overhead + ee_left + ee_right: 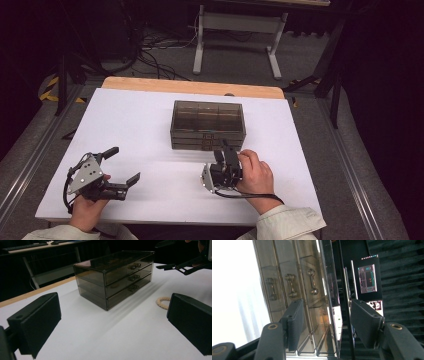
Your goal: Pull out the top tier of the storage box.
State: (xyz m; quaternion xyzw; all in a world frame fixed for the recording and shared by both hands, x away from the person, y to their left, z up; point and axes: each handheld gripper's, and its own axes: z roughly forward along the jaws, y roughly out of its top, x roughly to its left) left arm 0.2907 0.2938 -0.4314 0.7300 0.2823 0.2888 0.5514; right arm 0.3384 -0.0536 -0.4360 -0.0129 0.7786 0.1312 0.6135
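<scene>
A smoky see-through box of three drawers (207, 125) stands at the middle of the white table (130, 120). Each drawer front carries a small metal handle (312, 282). My right gripper (225, 150) is turned on its side just in front of the box, near its right end. Its jaws (329, 325) stand apart, with nothing pressed between the pads. My left gripper (125, 164) rests near the front left of the table, wide open and empty (115, 325), facing the box (115, 277). A small beige ring (163, 302) lies on the table in front of the box.
A wooden strip (192, 86) runs along the table's far edge. Beyond it, a white table frame (235, 35) and cables lie on the floor. A lit screen (367, 278) glows in the dark behind the box.
</scene>
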